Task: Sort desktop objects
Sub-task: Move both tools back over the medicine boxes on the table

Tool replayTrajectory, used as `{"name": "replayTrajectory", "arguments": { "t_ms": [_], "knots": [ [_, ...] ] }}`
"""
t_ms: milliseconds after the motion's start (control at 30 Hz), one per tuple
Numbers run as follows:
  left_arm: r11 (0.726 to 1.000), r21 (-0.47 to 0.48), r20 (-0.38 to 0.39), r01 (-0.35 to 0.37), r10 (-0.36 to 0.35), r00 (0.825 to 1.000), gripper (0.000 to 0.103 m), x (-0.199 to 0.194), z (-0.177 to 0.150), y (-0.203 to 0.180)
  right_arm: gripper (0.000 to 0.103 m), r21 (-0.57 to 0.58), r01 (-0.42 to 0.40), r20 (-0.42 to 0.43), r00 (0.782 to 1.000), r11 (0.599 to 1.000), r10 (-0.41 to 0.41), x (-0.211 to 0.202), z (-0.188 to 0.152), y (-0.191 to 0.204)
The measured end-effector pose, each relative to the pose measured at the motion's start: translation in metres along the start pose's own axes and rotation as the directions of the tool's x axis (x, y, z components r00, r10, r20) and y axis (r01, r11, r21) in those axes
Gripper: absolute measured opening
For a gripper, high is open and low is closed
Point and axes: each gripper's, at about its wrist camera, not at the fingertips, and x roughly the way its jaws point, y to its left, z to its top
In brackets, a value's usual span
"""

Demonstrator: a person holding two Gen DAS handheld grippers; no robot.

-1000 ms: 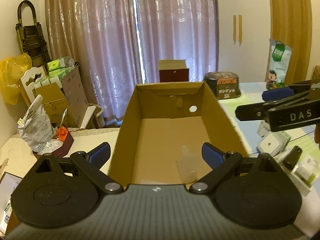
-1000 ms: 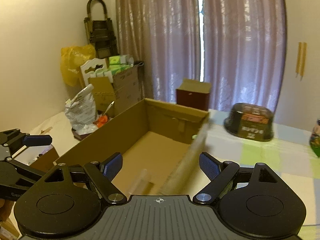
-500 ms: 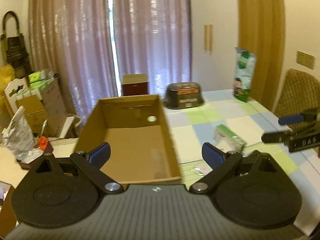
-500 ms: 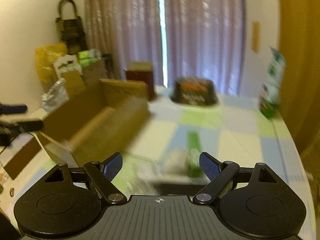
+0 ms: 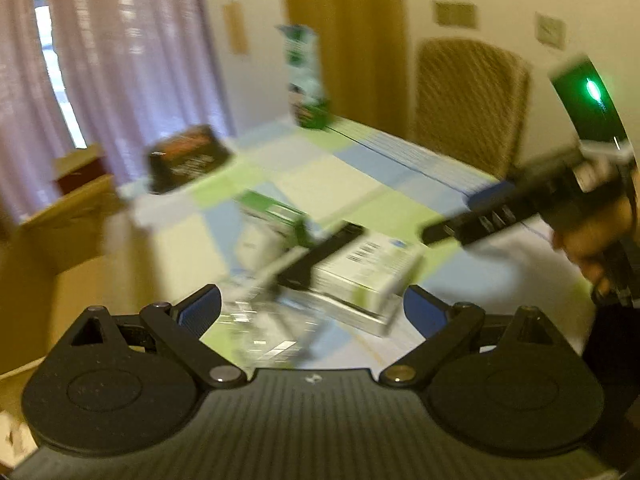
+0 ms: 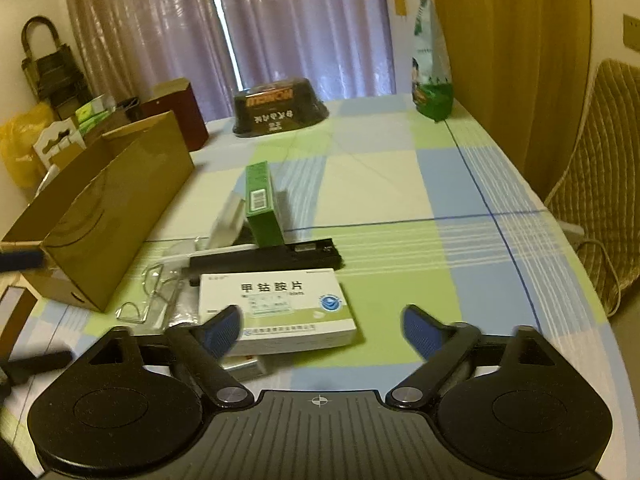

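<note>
My right gripper (image 6: 322, 326) is open and empty, just above a white medicine box (image 6: 276, 308) lying flat on the checked tablecloth. Behind the box lie a long black bar (image 6: 266, 260), a green carton (image 6: 262, 206), a tilted white box (image 6: 226, 224) and clear plastic packets with wire clips (image 6: 154, 300). The open cardboard box (image 6: 104, 216) stands to the left. My left gripper (image 5: 312, 308) is open and empty too, over the same pile; its view is blurred, showing the white medicine box (image 5: 368, 272) and green carton (image 5: 276, 212). The right gripper (image 5: 500, 216) shows there at the right, held by a hand.
At the back of the table (image 6: 400, 184) stand a dark bowl-shaped container (image 6: 278, 108), a dark red box (image 6: 176, 114) and a tall green-and-white bag (image 6: 430, 76). A wicker chair (image 6: 600, 184) is beside the table's right edge. Cartons and bags crowd the left wall.
Both grippers have swung right, away from the cardboard box, and now face the pile of items on the tablecloth. Both stayed open and empty.
</note>
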Motion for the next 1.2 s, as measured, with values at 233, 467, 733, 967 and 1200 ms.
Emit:
{"name": "replayTrajectory", "arguments": {
  "t_ms": [233, 467, 733, 967, 1200],
  "knots": [
    [0.987, 0.121, -0.044, 0.104, -0.099, 0.994, 0.096, 0.049, -0.008, -0.031, 0.103, 0.074, -0.043, -0.028, 0.999, 0.996, 0.046, 0.011, -0.001, -0.019],
    [0.982, 0.132, -0.091, 0.133, -0.121, 0.988, 0.096, 0.091, -0.007, -0.030, 0.103, 0.143, -0.048, -0.072, 0.996, 0.989, 0.058, 0.029, -0.004, -0.033],
    [0.959, 0.160, -0.135, 0.236, -0.215, 0.967, 0.096, 0.105, -0.013, -0.056, 0.103, 0.211, 0.041, -0.069, 0.997, 0.977, -0.027, 0.031, -0.006, -0.054],
    [0.940, 0.173, -0.139, 0.295, -0.273, 0.952, 0.096, 0.115, -0.015, -0.086, 0.103, 0.277, 0.053, -0.073, 0.997, 0.960, -0.034, 0.029, -0.006, -0.067],
    [0.970, 0.121, -0.111, 0.209, -0.196, 0.974, 0.098, 0.111, -0.011, -0.059, 0.103, 0.290, 0.034, -0.081, 0.997, 0.956, -0.011, 0.030, -0.005, -0.064]
  ]
}}
